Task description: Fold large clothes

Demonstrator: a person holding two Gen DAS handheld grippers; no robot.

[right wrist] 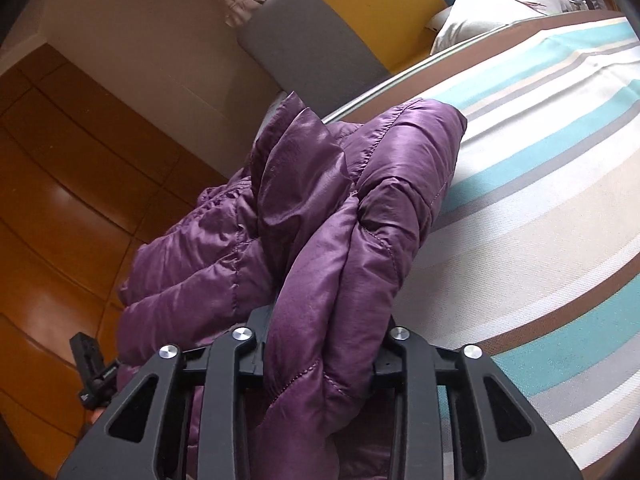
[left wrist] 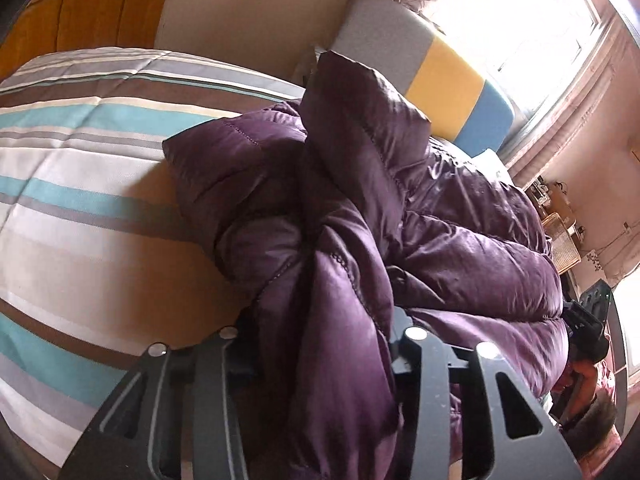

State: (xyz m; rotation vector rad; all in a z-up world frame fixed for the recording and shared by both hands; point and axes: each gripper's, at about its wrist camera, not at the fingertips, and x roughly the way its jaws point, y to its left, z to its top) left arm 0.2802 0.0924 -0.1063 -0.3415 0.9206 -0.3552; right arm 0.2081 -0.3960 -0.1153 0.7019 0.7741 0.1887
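Left wrist view | striped bedspread [left wrist: 80,184] left of purple puffer jacket [left wrist: 360,208] | left gripper [left wrist: 320,344] jaws clamped on a jacket fold | right gripper [left wrist: 588,320] at jacket's right edge || right wrist view | jacket on the bedspread's left edge | right gripper [right wrist: 324,344] jaws pinching bunched jacket
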